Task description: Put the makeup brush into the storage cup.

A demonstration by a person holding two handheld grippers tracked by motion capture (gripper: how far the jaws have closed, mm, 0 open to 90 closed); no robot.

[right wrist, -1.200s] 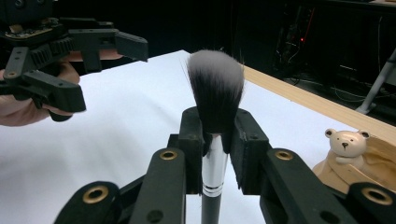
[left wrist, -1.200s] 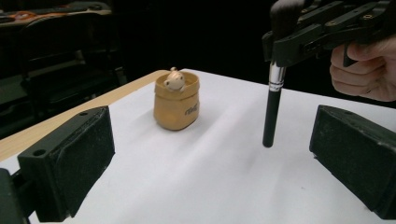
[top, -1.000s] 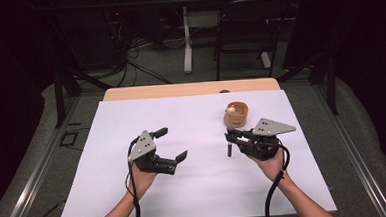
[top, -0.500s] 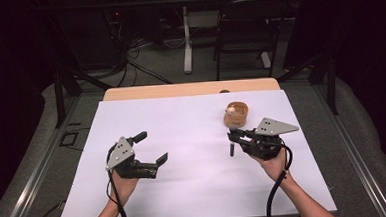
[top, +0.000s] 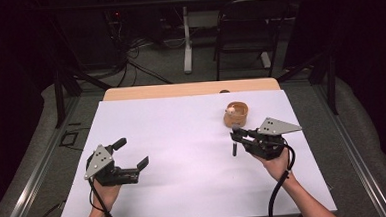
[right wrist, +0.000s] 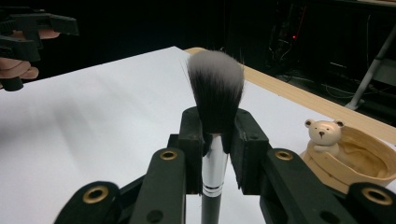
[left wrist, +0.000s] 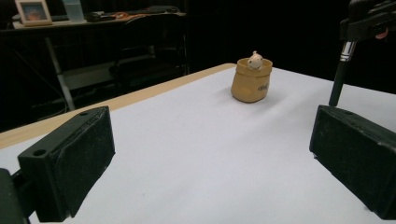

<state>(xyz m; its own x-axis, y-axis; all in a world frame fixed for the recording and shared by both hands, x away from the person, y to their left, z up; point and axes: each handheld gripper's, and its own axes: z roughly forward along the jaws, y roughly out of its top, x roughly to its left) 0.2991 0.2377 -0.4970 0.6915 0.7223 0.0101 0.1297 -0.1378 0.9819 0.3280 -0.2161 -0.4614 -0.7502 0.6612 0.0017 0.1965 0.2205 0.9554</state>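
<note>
The right gripper (right wrist: 212, 140) is clamping a brush (right wrist: 215, 98) just beside the pot (top: 236, 114) (bristles up); the left gripper (top: 132, 154), gaping empty, is idling well apart from the pot; next, likely, lowering the brush in.

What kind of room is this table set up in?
Probably a lab or recording studio: a white-covered table ringed by dark drapes, loose cables on the floor, a metal frame beside it, and an office chair behind.

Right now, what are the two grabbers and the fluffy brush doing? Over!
Right gripper shut on makeup brush, bristles up. Left gripper open, holding nothing. Bear-topped holder beside the brush, white table between the grippers bare.
</note>
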